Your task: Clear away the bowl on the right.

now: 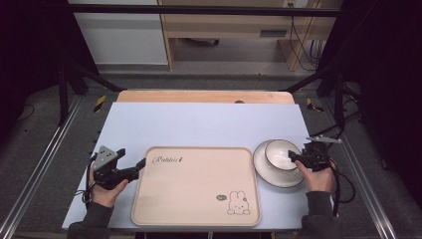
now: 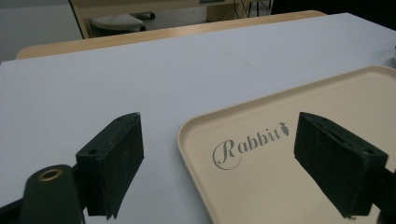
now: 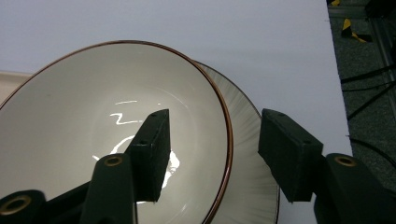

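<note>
Bowl [image 1: 279, 154] sits on a plate [image 1: 266, 173] at the right side of the tabletop [image 1: 199, 124], just beside the right edge of the tray [image 1: 149, 199].

Right gripper [image 1: 297, 159] is at the bowl's right rim. In the right gripper view its jaws stand apart and straddle the rim — one jaw inside the bowl [image 3: 93, 116], the other outside, over the plate [image 3: 247, 154]. No clamp yet that I can see; a gap remains on both sides of the rim. Judgement: a rim pinch is set up, and closing is all the next move needs.

Left gripper [image 1: 142, 163] is at the tray's left edge near the far-left corner, jaws wide apart and empty. In the left gripper view the tray's corner [image 2: 196, 135] lies between them, the "Rabbit" lettering just beyond. Tray's long axis runs left-right.

Right hand [image 1: 318, 177] is the nearer to the bowl by far; left hand [image 1: 107, 191] is well apart from it.

Count — bowl 1, plate 1, tray 1, grippers 2.
</note>
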A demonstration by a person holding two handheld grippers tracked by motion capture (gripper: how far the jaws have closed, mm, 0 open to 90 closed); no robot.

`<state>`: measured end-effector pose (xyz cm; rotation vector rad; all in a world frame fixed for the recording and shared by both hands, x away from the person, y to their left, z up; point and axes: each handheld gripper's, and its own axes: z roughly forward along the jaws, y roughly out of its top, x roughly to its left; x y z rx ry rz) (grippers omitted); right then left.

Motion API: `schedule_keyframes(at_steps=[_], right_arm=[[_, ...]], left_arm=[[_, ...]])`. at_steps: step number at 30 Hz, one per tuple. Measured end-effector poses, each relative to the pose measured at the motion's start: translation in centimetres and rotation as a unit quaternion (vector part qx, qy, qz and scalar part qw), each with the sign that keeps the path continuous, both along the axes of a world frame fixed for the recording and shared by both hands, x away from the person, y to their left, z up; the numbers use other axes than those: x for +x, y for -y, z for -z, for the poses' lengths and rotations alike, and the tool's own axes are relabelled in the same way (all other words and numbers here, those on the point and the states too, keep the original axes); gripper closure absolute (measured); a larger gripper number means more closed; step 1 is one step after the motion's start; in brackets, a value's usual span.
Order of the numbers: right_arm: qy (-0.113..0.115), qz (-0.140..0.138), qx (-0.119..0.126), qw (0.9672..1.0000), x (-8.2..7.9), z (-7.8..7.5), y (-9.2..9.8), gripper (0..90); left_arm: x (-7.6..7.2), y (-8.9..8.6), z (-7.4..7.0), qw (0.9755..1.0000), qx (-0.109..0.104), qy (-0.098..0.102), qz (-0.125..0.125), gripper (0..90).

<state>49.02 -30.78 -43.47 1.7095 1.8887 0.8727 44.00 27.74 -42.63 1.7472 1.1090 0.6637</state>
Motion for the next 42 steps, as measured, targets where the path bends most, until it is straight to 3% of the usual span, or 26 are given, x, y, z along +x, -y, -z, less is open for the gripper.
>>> schedule_keyframes(at_steps=[11,24,33,42], right_arm=[[-0.044,0.005,0.013,0.9989,0.14,0.2,0.03,64.8],[-0.062,0.011,0.02,0.9978,0.4,0.37,0.08,77.9],[-0.07,0.019,0.024,0.9971,0.71,0.56,0.15,80.2],[-0.079,0.032,0.045,0.9953,0.91,0.42,0.04,81.1]], left_arm=[[0.03,0.05,0.03,1.0,0.002,-0.001,0.001,15.8],[0.08,0.1,0.1,1.0,0.003,-0.003,0.002,16.1],[0.21,0.18,0.22,1.0,0.006,-0.006,0.002,16.3],[0.23,0.19,0.18,0.9999,0.009,-0.005,0.003,16.4]])
